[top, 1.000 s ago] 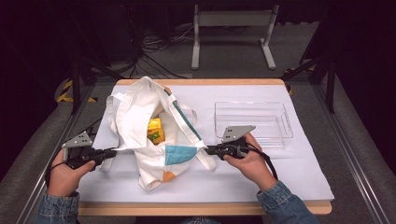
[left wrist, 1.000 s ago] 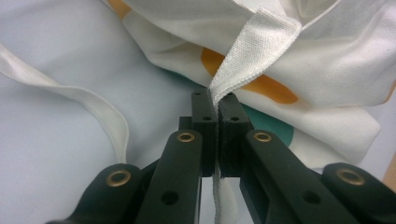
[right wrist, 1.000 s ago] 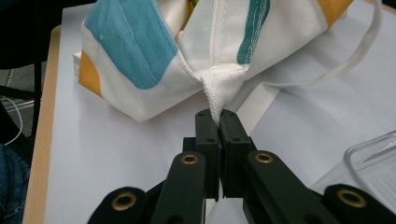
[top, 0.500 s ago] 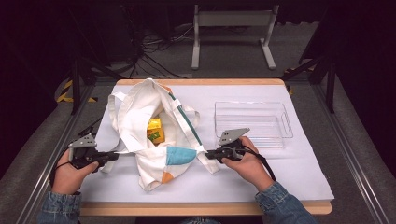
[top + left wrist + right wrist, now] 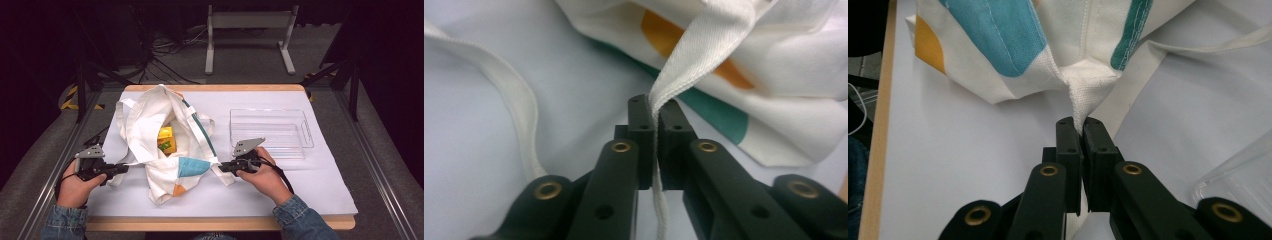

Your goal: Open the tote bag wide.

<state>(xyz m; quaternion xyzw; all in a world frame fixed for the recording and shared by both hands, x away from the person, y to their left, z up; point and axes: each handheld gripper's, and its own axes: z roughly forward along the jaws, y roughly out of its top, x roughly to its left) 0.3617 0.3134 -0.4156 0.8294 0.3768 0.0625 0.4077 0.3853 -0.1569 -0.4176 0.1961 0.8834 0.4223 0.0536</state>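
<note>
One cloth bag (image 5: 165, 145), lying at the left-centre of the table (image 5: 320, 200); one yellow box (image 5: 166, 139) inside it; one clear tray (image 5: 270, 131) to its right. Left gripper (image 5: 122, 168) pinches a strap (image 5: 684, 75), its jaws just easing slightly. Right gripper (image 5: 223, 167) is clamped on the bag's edge. Since earlier, the bag's mouth gapes wider.

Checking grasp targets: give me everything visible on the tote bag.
The tote bag is off-white woven cloth with teal, light-blue and orange patches and long straps. It lies crumpled and open on the white table cover, a yellow box in its mouth. The left gripper has a fold of its cloth between the jaws, which have just been opening; the right gripper pinches its edge.
</note>
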